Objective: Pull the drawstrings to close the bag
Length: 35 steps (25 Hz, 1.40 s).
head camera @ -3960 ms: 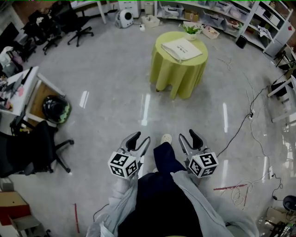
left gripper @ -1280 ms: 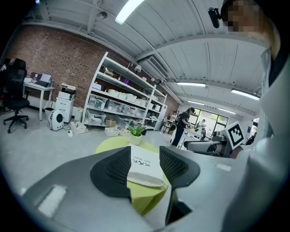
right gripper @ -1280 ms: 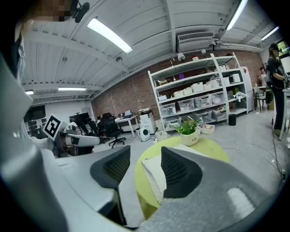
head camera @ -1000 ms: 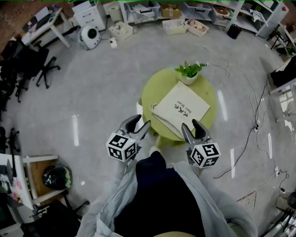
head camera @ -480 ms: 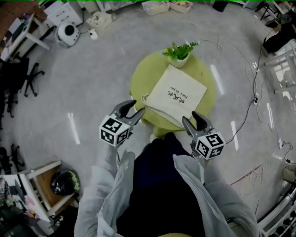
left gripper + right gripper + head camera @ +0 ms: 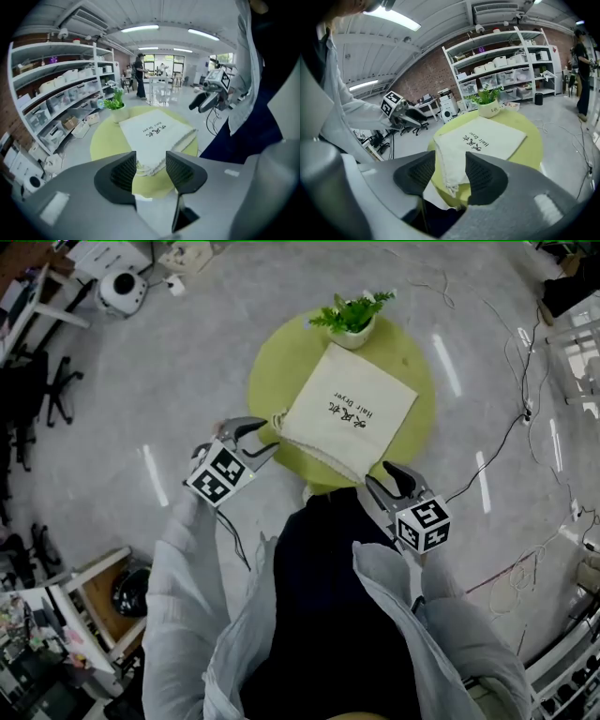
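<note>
Both grippers have come down nearer the table (image 6: pixel 267 381) than before. Head view: soft, light cloth bag (image 6: pixel 349 413) lies flat there. Left gripper (image 6: pixel 255 439) view: jaws half apart, empty. Right gripper (image 6: pixel 385 479) view: likewise. Best hold, I think, is the bag's gathered near edge.

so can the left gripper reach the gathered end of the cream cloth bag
Probably yes: the left gripper, jaws apart, hangs just short of the gathered end of the cream cloth bag, nothing between.

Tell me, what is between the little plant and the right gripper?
The cloth bag, lying flat on the yellow table; the head view shows it.
</note>
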{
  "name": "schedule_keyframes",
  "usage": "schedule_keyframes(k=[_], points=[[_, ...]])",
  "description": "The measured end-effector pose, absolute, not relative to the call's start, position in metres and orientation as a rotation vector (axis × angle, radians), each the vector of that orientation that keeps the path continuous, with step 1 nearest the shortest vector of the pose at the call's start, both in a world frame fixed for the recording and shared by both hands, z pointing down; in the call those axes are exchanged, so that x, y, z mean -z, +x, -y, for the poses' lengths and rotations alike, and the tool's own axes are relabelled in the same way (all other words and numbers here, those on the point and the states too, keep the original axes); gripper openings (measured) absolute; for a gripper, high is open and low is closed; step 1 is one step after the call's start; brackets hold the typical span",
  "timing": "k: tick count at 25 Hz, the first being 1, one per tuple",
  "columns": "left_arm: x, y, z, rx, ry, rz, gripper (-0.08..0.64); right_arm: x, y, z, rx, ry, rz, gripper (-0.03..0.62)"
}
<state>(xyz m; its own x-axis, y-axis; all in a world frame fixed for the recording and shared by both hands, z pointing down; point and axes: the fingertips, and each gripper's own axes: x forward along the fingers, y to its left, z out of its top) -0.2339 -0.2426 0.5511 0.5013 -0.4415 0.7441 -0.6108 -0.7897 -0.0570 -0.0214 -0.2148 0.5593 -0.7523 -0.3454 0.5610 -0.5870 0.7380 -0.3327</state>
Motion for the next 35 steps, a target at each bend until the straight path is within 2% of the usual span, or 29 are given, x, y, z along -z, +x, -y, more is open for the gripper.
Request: schedule_keyframes(k=[7, 17, 24, 28, 30, 32, 33, 34, 35], points=[[-0.582, -0.240, 0.240, -1.578, 2.561, 0.575, 0.222, -0.588, -0.024, 0.187, -0.664, 0.537, 2.382, 0.204], [-0.632, -0.255, 0.240, -2.079, 2.695, -0.022, 0.238, -0.613, -0.030, 0.173, -0.471, 0.569, 2.232, 0.221], [-0.654, -0.252, 0.252, -2.284, 2.782, -0.220, 0.222, -0.628, -0.039, 0.171, -0.389, 0.552, 2.148, 0.224], [-0.662, -0.250, 0.257, -2.309, 2.780, -0.231, 0.188, -0.633, -0.043, 0.171, -0.398, 0.561, 2.136, 0.219], [-0.664, -0.248, 0.260, -2.334, 2.782, -0.228, 0.137, -0.634, -0.041, 0.174, -0.406, 0.578, 2.126, 0.196], [-0.664, -0.246, 0.262, -2.347, 2.794, -0.203, 0.133, -0.636, -0.037, 0.177, -0.408, 0.604, 2.107, 0.170], [-0.663, -0.246, 0.263, -2.338, 2.801, -0.167, 0.104, -0.637, -0.034, 0.178, -0.406, 0.617, 2.094, 0.158], [-0.662, -0.245, 0.264, -2.319, 2.805, -0.121, 0.073, -0.638, -0.032, 0.179, -0.404, 0.627, 2.083, 0.160], [-0.661, -0.245, 0.264, -2.296, 2.804, -0.074, 0.072, -0.639, -0.031, 0.179, -0.403, 0.636, 2.076, 0.167]])
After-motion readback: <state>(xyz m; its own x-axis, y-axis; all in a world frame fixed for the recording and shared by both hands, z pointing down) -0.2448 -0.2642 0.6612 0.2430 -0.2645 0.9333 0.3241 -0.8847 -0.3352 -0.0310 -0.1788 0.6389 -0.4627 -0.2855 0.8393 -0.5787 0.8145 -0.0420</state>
